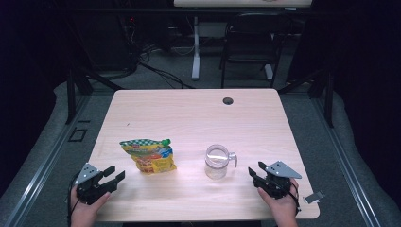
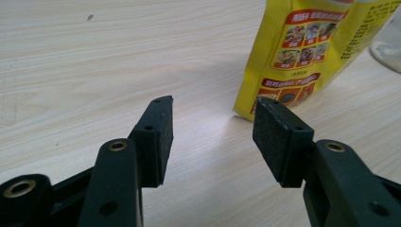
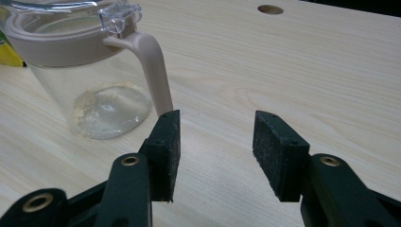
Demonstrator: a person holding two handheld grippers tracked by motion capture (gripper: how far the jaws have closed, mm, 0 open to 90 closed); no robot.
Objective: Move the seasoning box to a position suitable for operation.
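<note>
**Mia:** What is on the table [image 1: 189, 106]?

**Ben:** A yellow bag [image 1: 148, 155] with food pictures on it and a green part at the top. It lies on the left part of the table, near the front. Beside it, more to the right, stands a clear jug [image 1: 217, 161] with a tan handle and a tan ring around its top.

**Mia:** Are the bag and the jug touching?

**Ben:** No. There is bare wood between them.

**Mia:** Where are the person's hands?

**Ben:** Both are at the near edge of the table. The left gripper [image 1: 115, 174] is down by the left corner and points toward the bag. Its jaws are spread wide and nothing is between them. In the left gripper view the bag [image 2: 307, 52] is just past the jaw tips, near but not touching.

**Mia:** And the other one?

**Ben:** The right gripper [image 1: 255, 172] is to the right of the jug and points at it. Its jaws are spread wide too, and they pinch nothing. In the right gripper view the jug [image 3: 90, 71] stands upright just ahead of the left jaw, and its handle [image 3: 153, 66] comes down close to that jaw's tip.

**Mia:** Is there something in the jug?

**Ben:** A thin bit of pale crumbs at the bottom.

**Mia:** Anything else on the table?

**Ben:** A small round hole [image 1: 228, 100] at the far edge.
</note>
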